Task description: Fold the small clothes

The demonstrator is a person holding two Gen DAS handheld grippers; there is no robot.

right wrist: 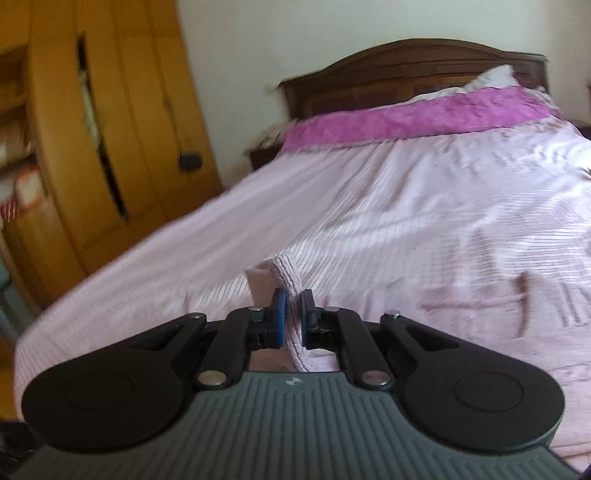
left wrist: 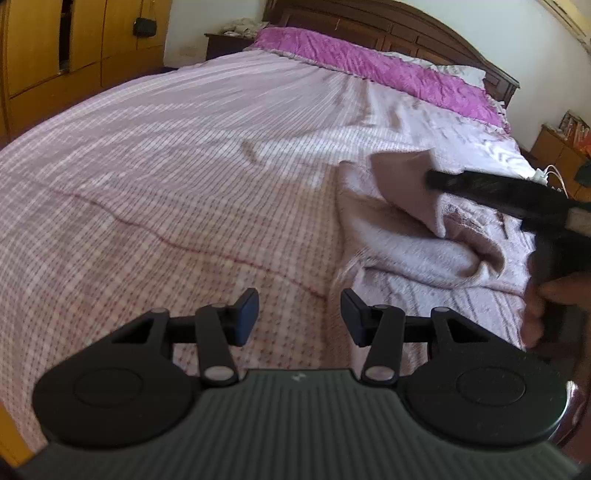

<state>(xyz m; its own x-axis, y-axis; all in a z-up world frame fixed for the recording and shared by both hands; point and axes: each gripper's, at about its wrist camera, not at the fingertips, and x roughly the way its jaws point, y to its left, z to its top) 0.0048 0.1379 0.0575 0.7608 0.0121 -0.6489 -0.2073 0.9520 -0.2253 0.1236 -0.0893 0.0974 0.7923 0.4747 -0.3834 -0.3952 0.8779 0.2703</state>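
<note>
A small pale pink knitted garment (left wrist: 410,236) lies crumpled on the bed at the right of the left wrist view. My right gripper (right wrist: 291,317) is shut on a knitted edge of that garment (right wrist: 286,273), which stands up between the blue pads. In the left wrist view the right gripper (left wrist: 436,181) shows as a blurred black bar lifting a flap of the cloth, with a hand (left wrist: 543,299) behind it. My left gripper (left wrist: 299,317) hovers open over the checked bedspread, just left of the garment, with nothing between its fingers.
The bed carries a pink checked bedspread (left wrist: 184,166) and a magenta ruffled cover (left wrist: 388,70) below a dark wooden headboard (left wrist: 369,22). A yellow wooden wardrobe (right wrist: 92,147) stands at the left. A small cabinet (left wrist: 561,155) sits beyond the bed's right edge.
</note>
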